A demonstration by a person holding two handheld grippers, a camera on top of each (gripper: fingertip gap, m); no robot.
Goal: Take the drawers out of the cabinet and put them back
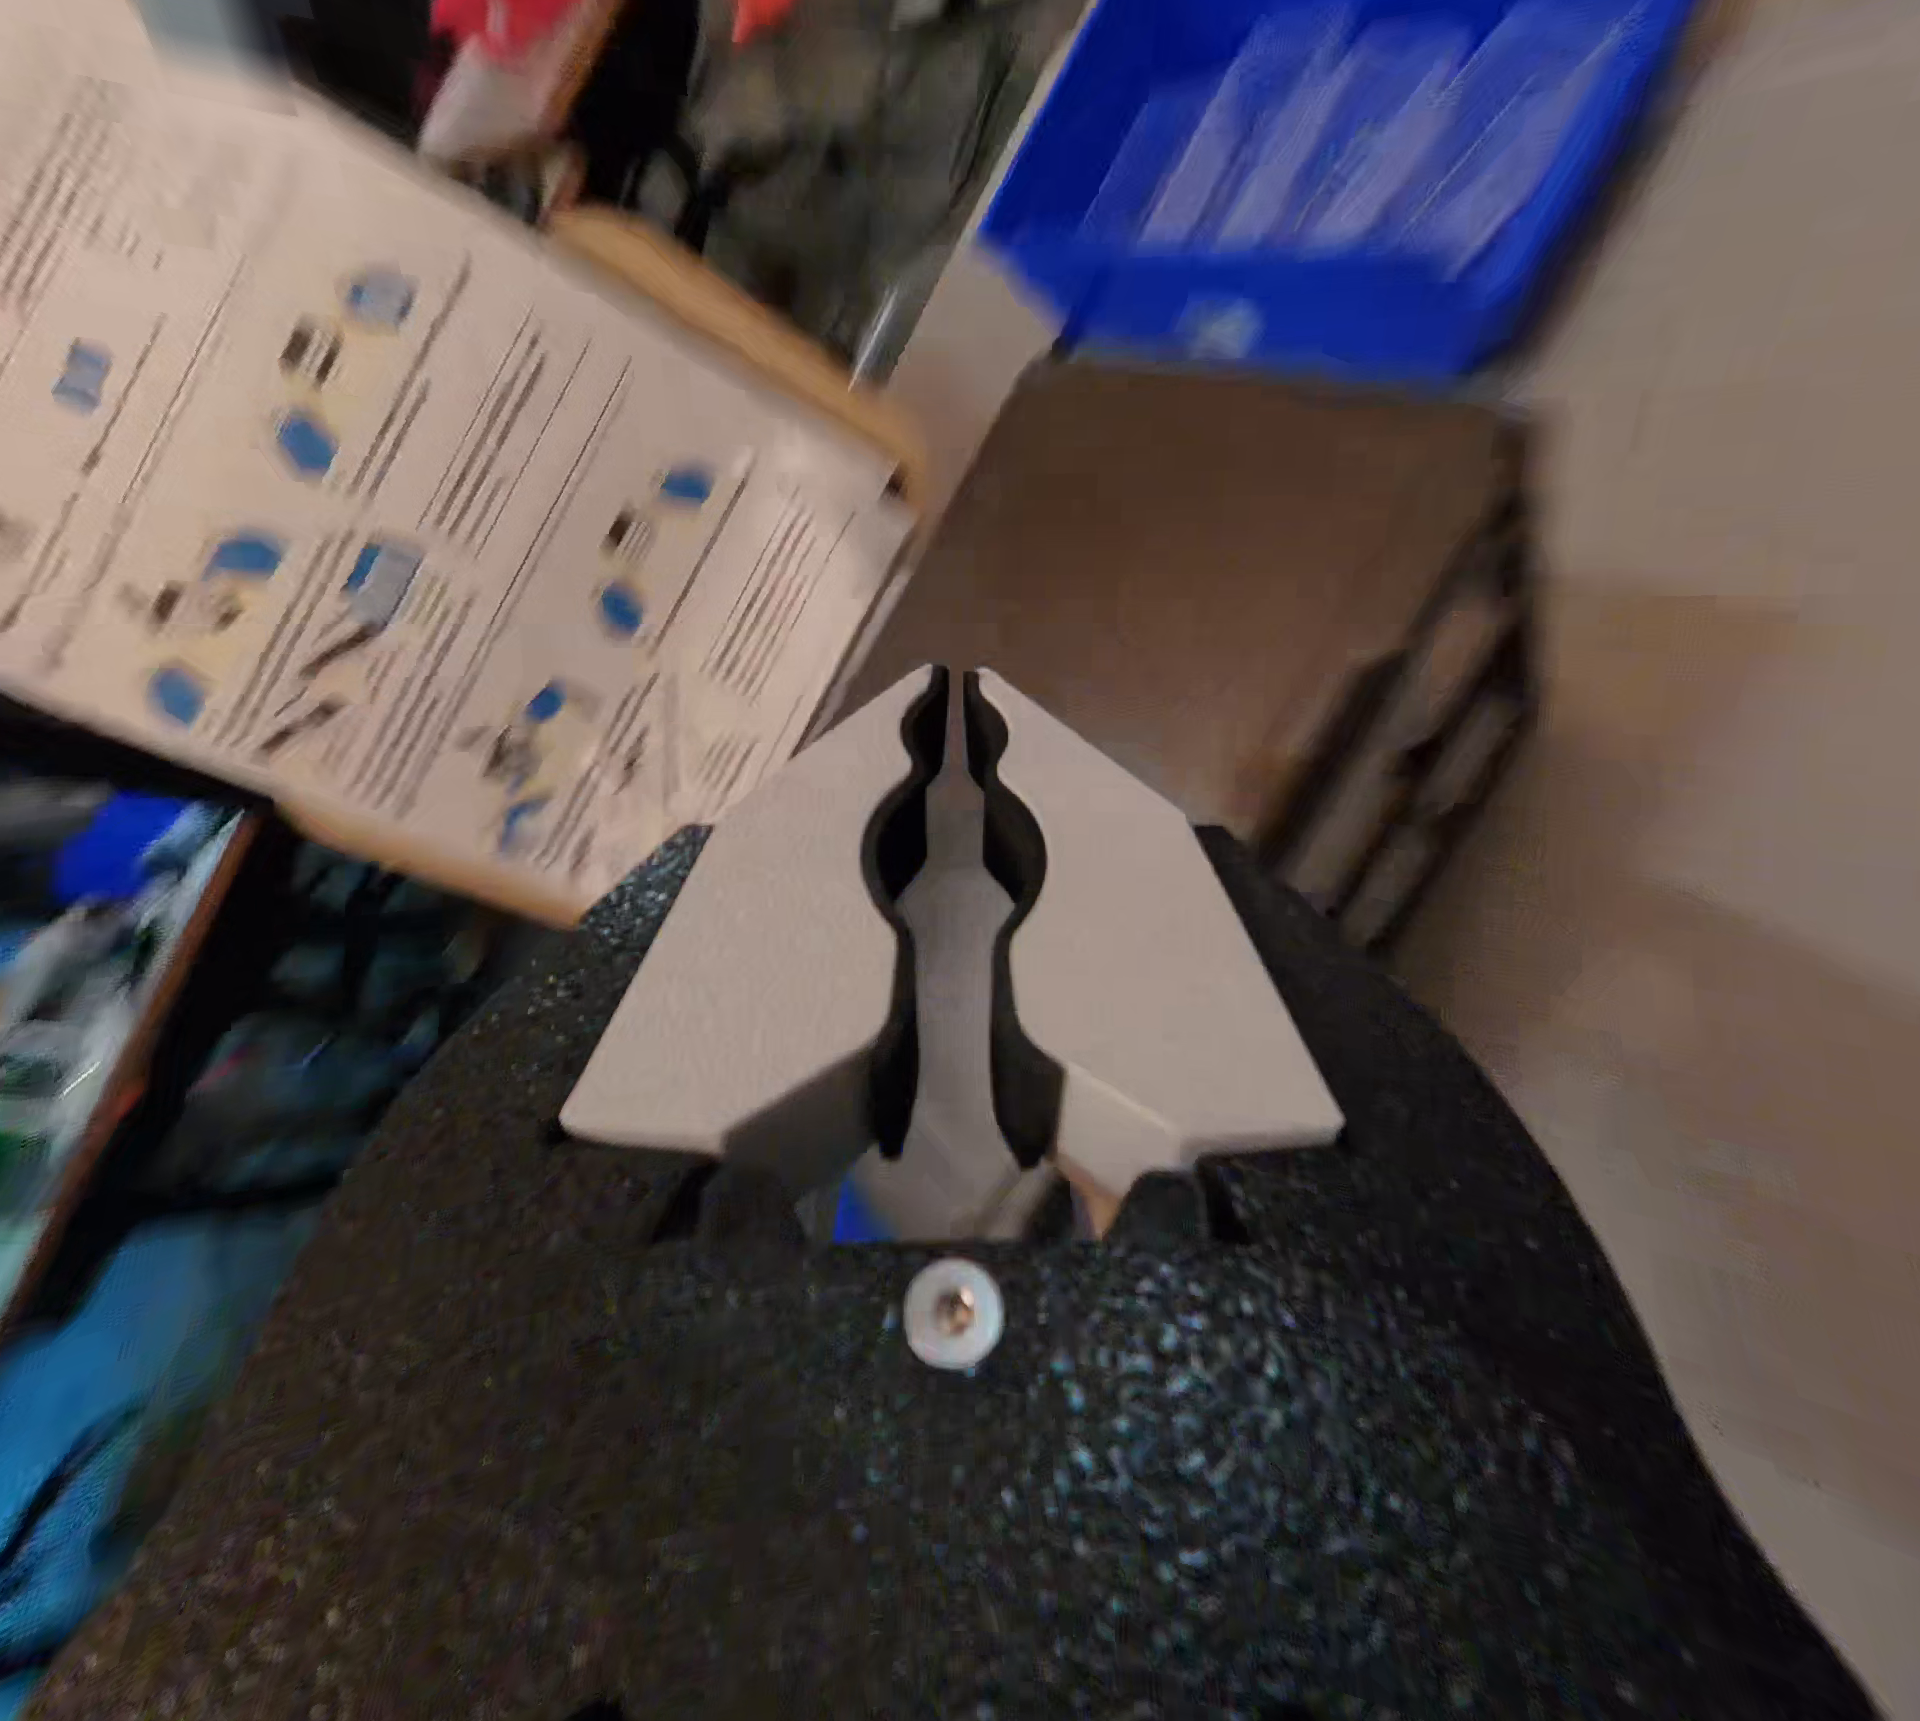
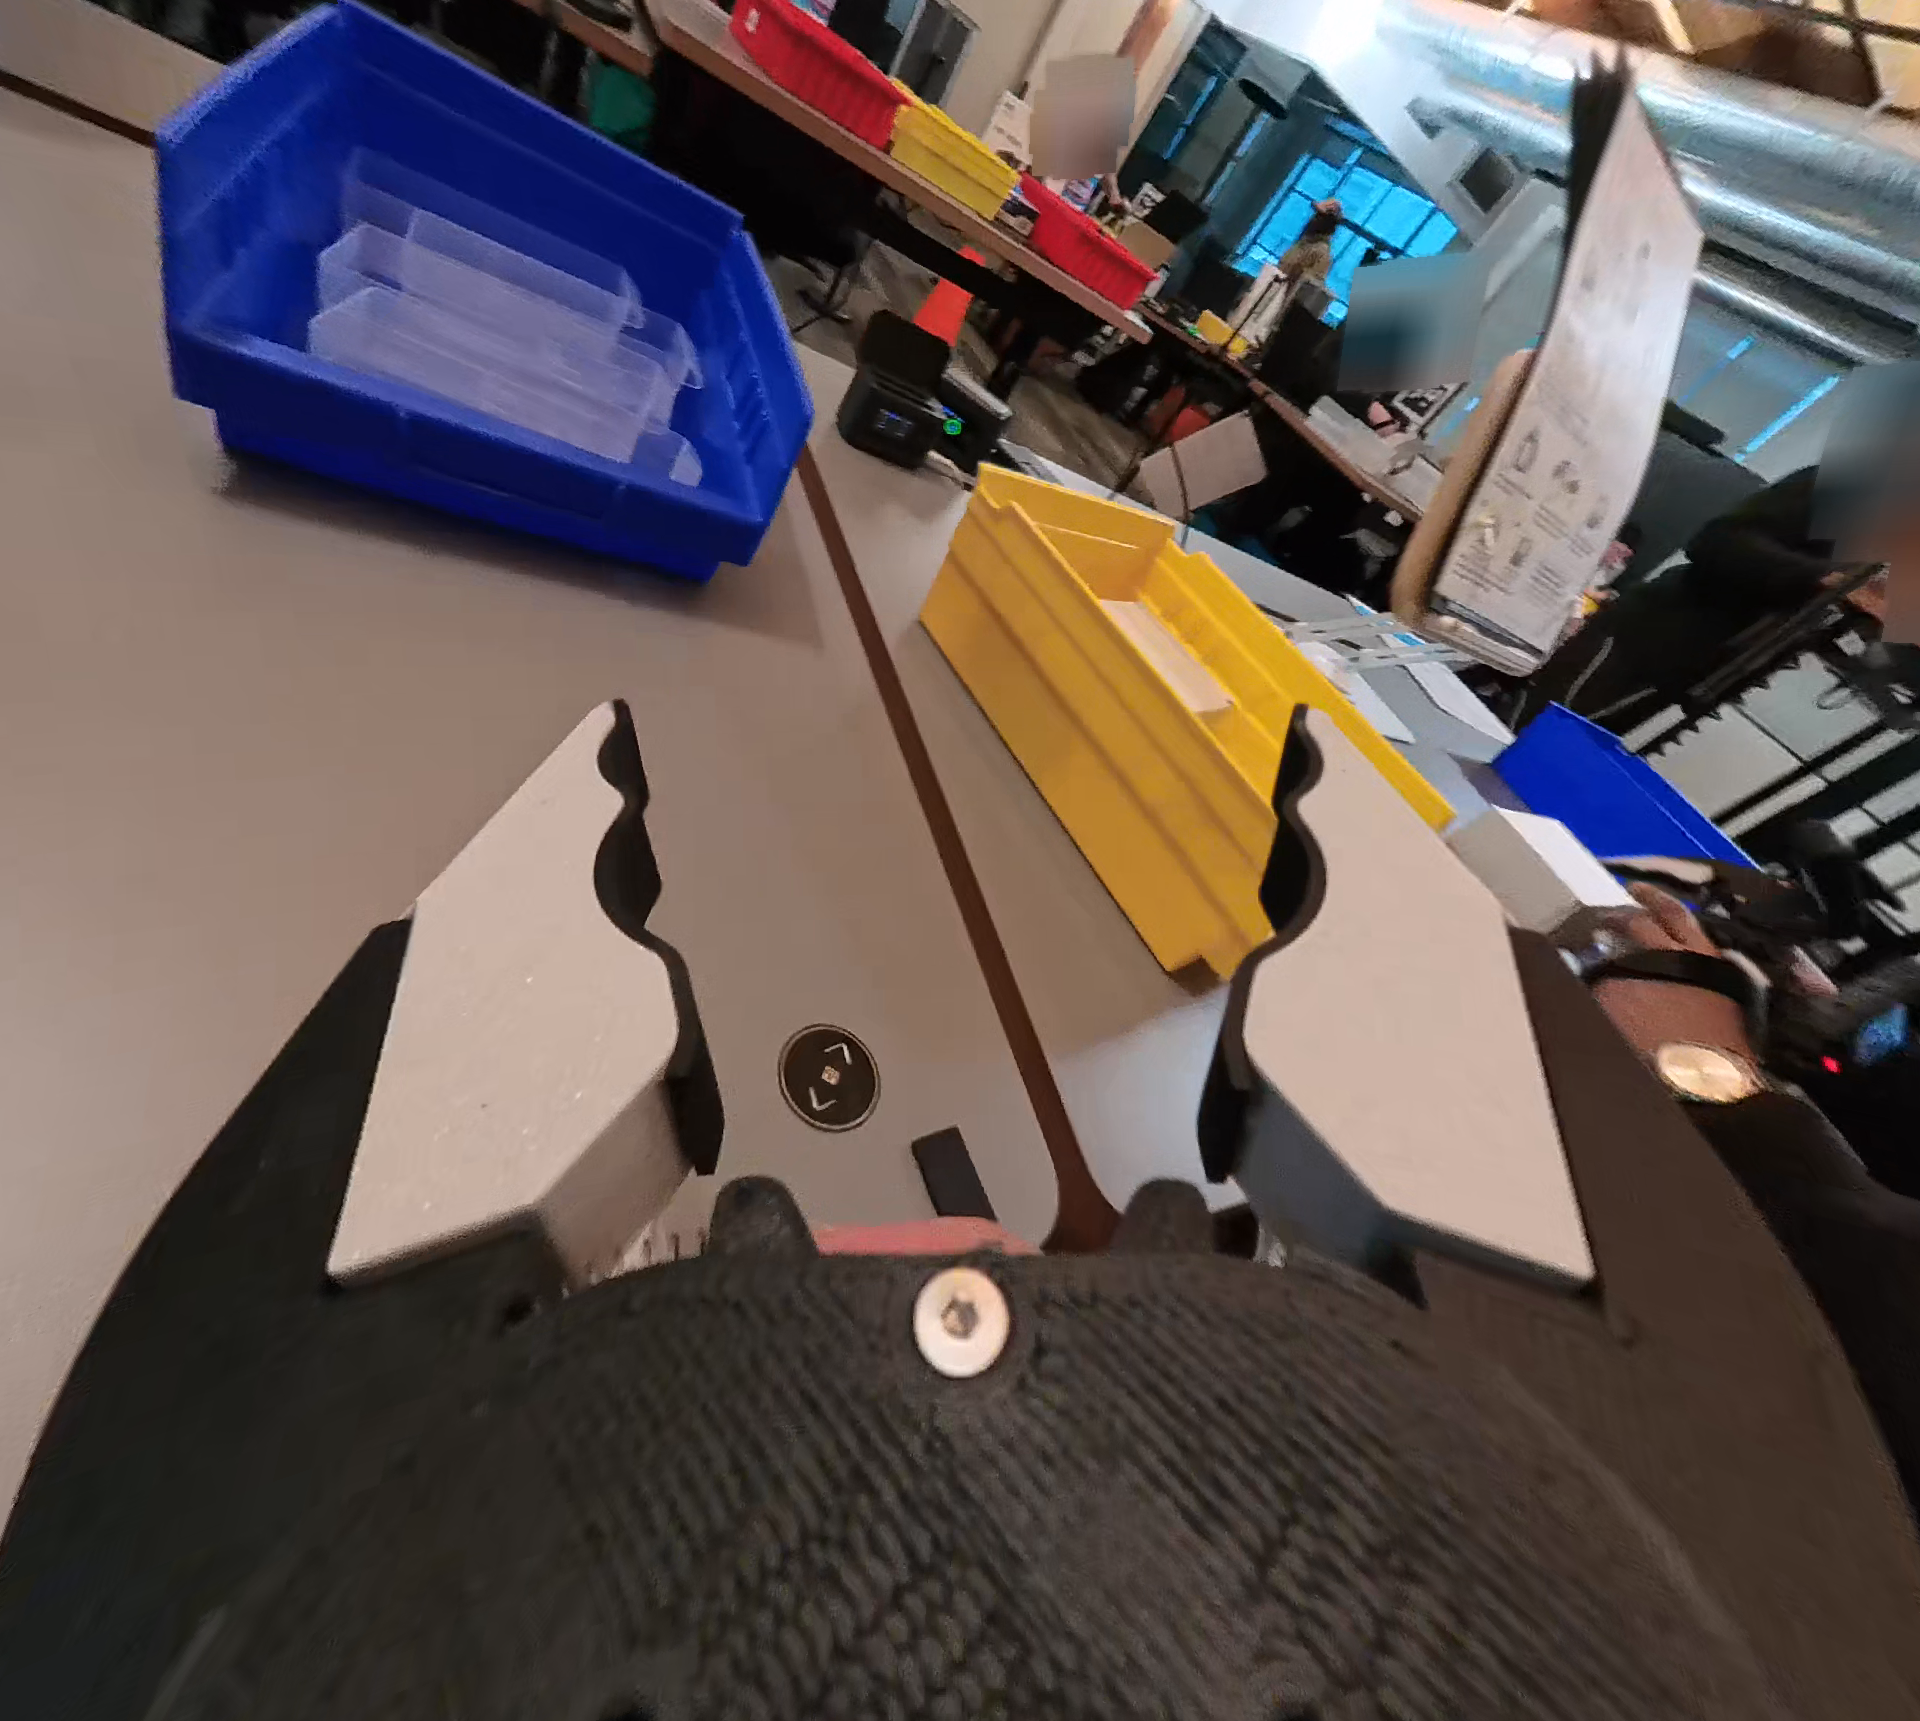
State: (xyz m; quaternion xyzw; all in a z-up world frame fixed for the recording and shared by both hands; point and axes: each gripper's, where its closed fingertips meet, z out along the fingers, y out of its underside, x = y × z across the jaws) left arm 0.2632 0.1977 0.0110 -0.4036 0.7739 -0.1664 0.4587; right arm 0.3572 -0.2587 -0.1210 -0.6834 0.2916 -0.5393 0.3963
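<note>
The left wrist view is motion-blurred. The small grey-brown cabinet (image 1: 1195, 591) stands on the table just past my left gripper (image 1: 956, 684), whose jaws are shut with nothing seen between them. Drawer fronts (image 1: 1434, 736) show on the cabinet's right side. Behind it sits a blue bin (image 1: 1351, 113) with clear drawers in it. In the right wrist view the blue bin (image 2: 468, 269) holds several clear plastic drawers (image 2: 499, 321) lying side by side. My right gripper (image 2: 956, 726) is open and empty above the table, well short of the bin.
A yellow bin (image 2: 1122, 715) lies right of the table seam. An upright printed board (image 2: 1558, 424) stands at the far right; it also shows in the left wrist view (image 1: 364, 476). A person's hand with a watch (image 2: 1704, 1069) is at the right. A black device (image 2: 914, 404) sits behind the bins.
</note>
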